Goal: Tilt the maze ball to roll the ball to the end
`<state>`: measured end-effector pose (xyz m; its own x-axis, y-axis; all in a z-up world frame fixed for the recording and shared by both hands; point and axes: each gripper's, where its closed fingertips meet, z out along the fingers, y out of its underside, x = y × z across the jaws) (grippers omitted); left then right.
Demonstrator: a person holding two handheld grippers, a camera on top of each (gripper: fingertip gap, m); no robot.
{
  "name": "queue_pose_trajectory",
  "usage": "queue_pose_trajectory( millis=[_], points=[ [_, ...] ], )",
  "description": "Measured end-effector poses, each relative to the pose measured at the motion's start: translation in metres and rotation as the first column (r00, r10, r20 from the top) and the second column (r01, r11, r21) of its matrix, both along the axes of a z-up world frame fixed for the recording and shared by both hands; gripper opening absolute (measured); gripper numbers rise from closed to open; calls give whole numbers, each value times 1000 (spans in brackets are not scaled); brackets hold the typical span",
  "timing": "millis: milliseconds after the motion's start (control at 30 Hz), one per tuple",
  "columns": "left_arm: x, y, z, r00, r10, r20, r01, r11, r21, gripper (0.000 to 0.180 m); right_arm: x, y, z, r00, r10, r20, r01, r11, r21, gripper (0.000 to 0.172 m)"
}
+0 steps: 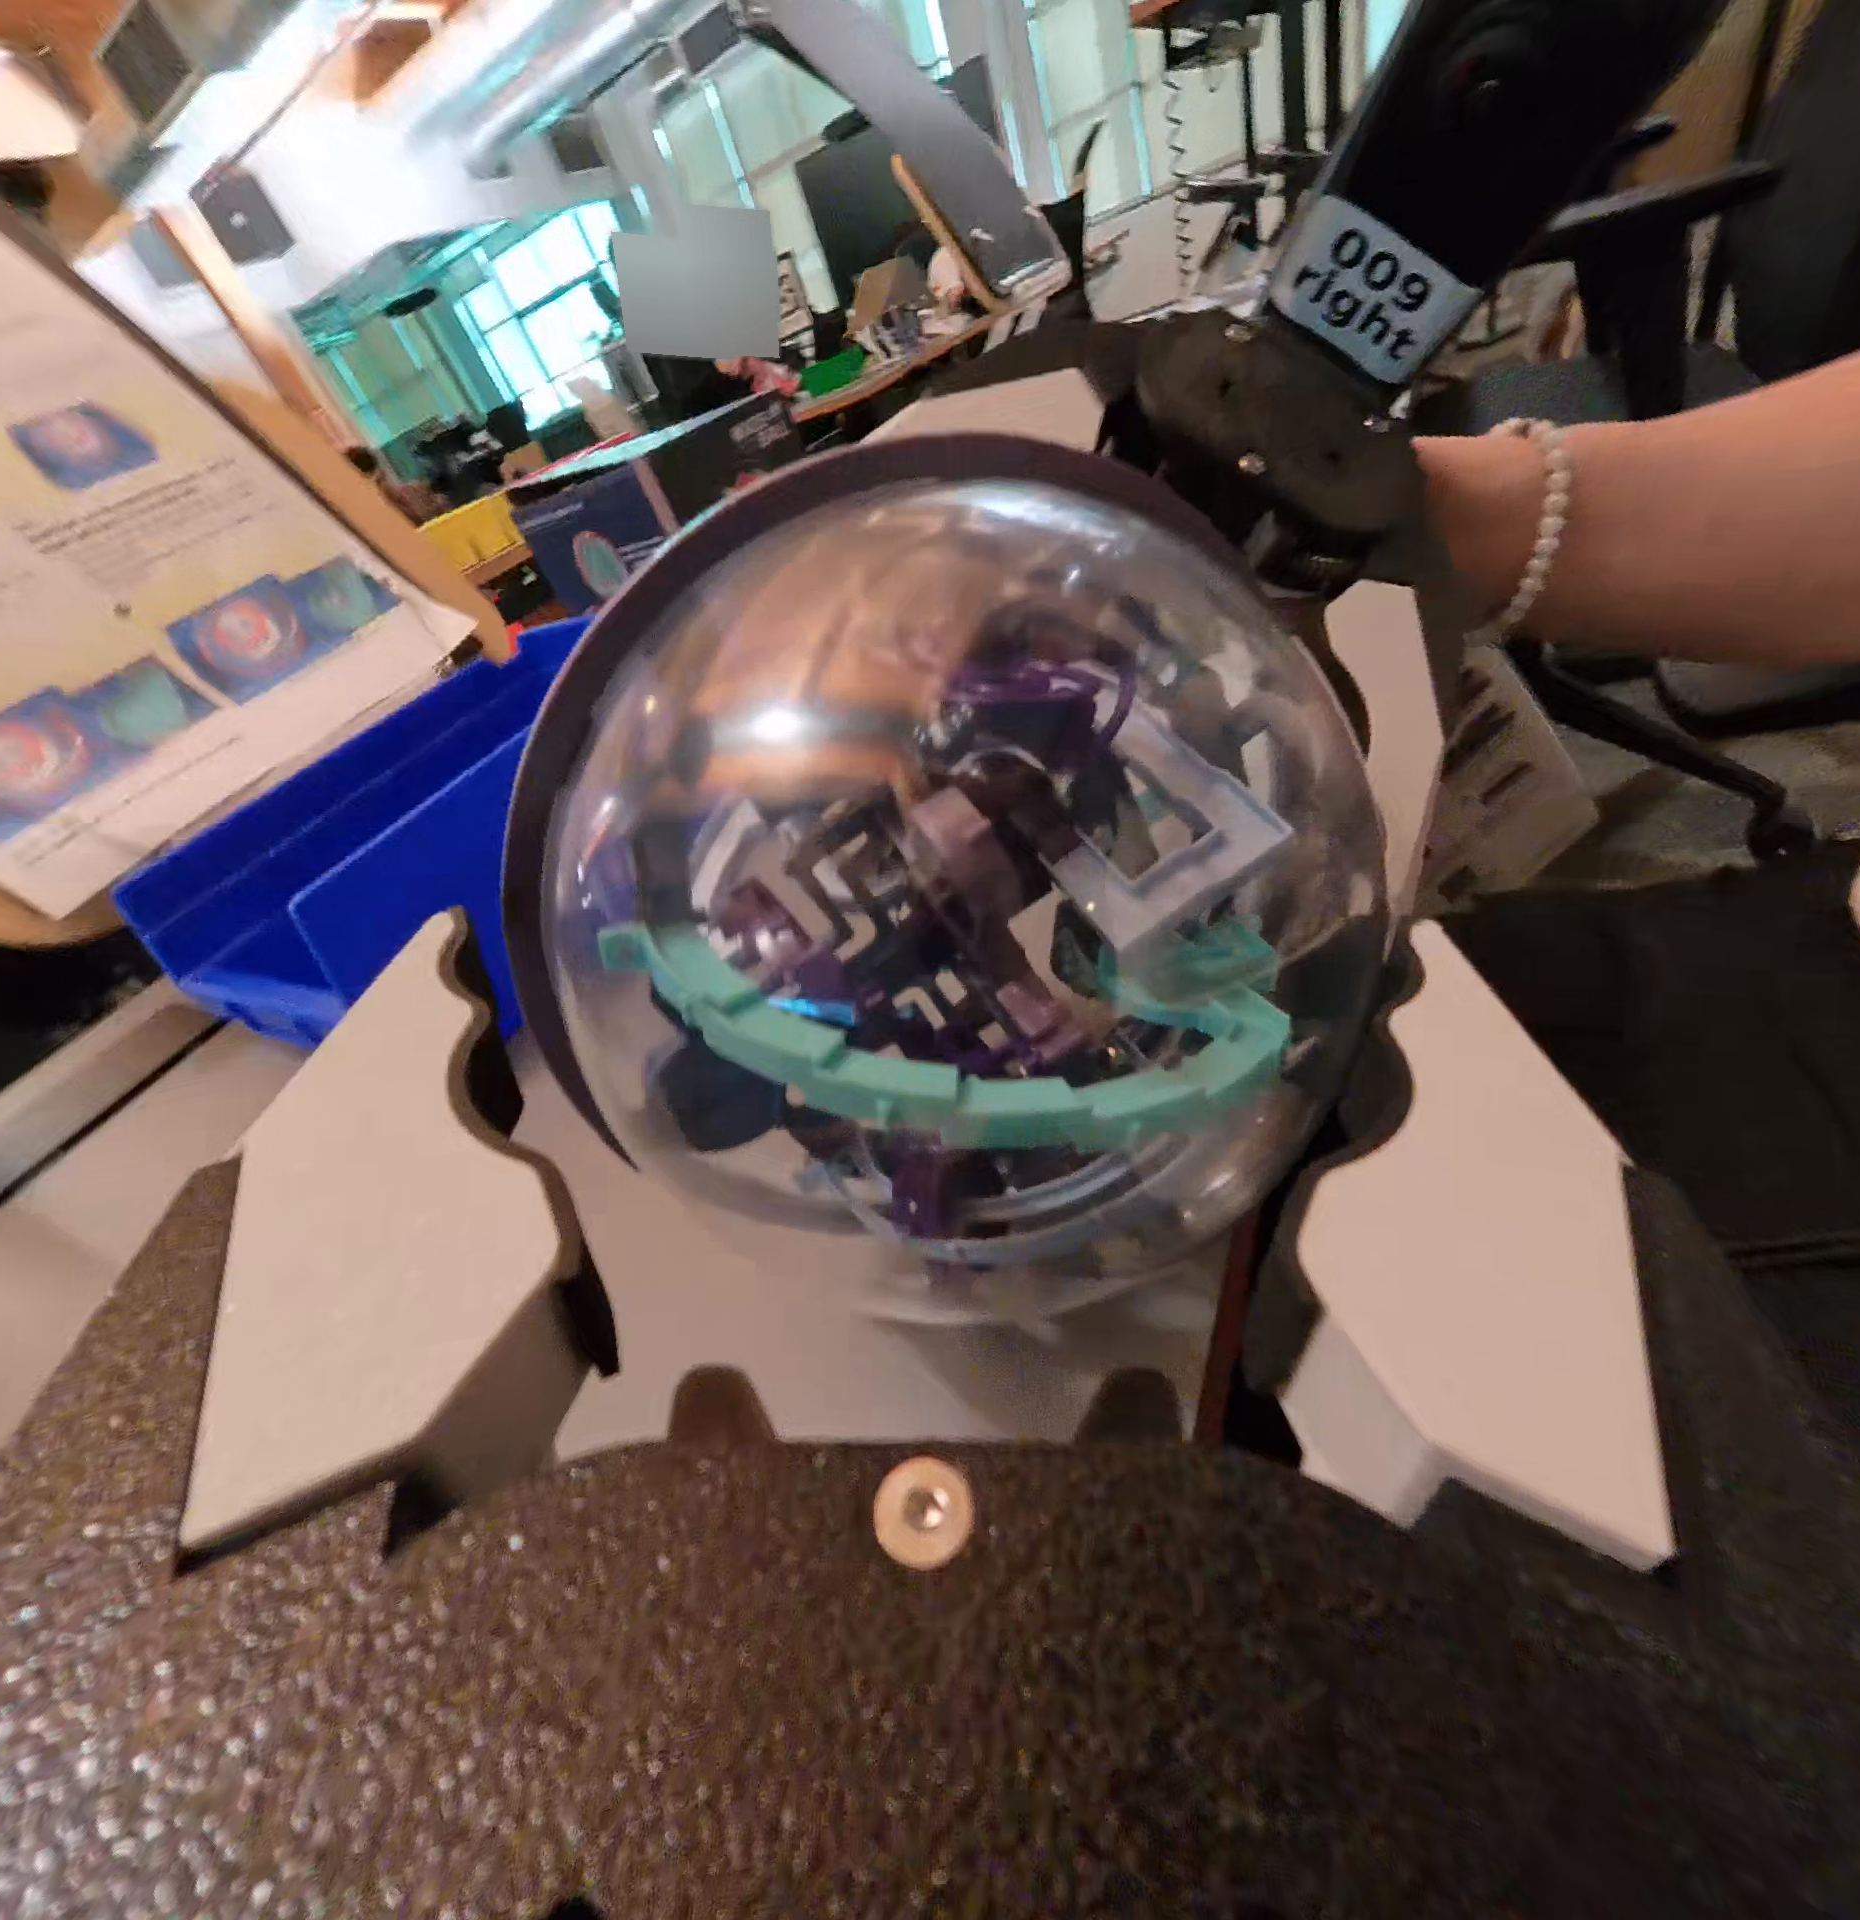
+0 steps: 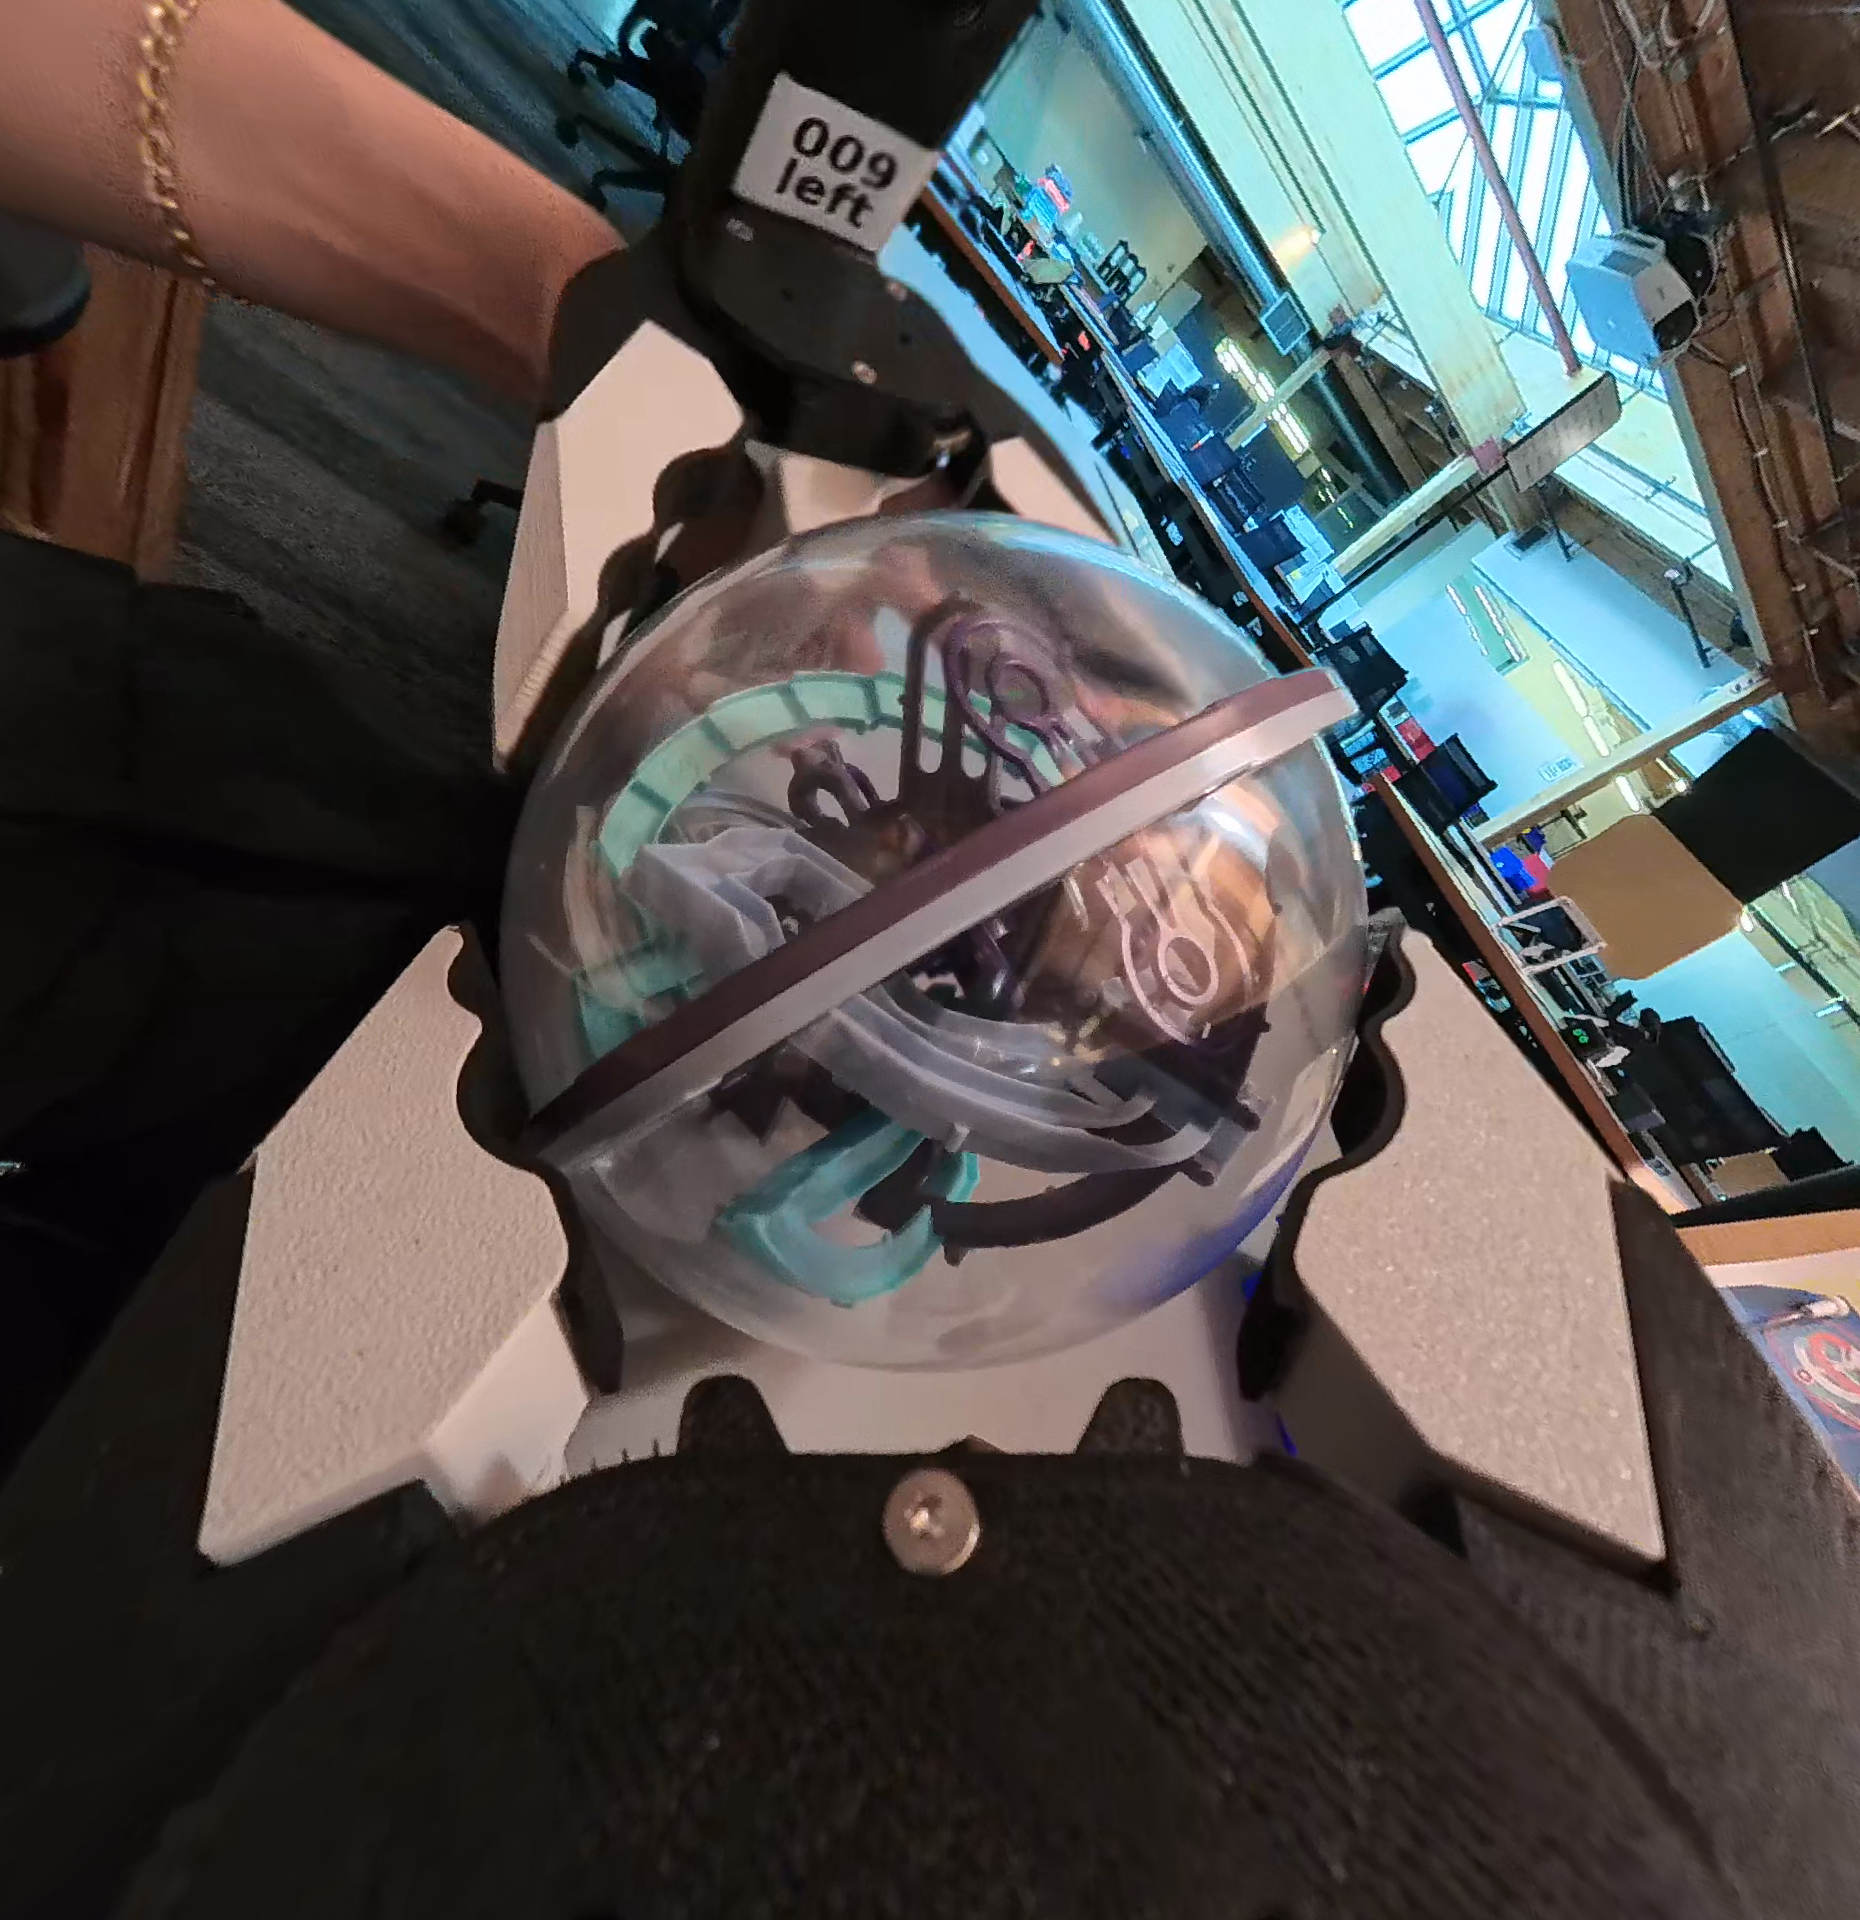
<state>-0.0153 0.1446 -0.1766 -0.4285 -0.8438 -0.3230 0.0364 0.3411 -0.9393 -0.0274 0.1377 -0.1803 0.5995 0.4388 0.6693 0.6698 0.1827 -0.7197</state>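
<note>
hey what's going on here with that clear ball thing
A person is holding a clear maze ball up between two hand-held grippers, one in each hand. The left gripper and right gripper face each other, each with its fingers spread wide around the sphere's sides. The ball is tilted, its dark ring running diagonally. A blue bin sits behind. The small ball inside can't be made out.

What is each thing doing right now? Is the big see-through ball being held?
maze ball: up off the table, gripped from both sides, its dark ring tilted.
left gripper: wide, fingers against the sphere.
right gripper: wide, fingers against the sphere.
blue bin: open, on the table.
small ball inside: cannot tell.
</note>
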Motion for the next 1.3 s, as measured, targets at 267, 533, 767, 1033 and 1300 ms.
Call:
queue_pose_trajectory(
  millis=[267, 533, 767, 1033, 1300],
  points=[
    [-3, -6, 11, 938, -320, -134, 307, 946, -109, 157, -1, 5, -11, 998, -12, 58, 13, 1000, -21, 152],
    [-1, -2, 13, 963, -259, -70, 245, 955, -164, 157, -3, 8, -8, 993, -33, -111, 30, 999, -33, 155],
    [-11, 6, 7, 988, -150, -31, 144, 976, -163, 158, -17, 15, 4, 974, -1, -228, -1, 1000, -8, 158],
    [-24, 12, -1, 991, -122, -53, 111, 976, -187, 157, -29, 16, 2, 996, 38, -80, -37, 999, 16, 158],
    [-28, 20, -10, 978, -148, -145, 96, 944, -315, 157, -33, 20, 1, 996, 80, -31, -80, 997, 4, 158]
  ],
)
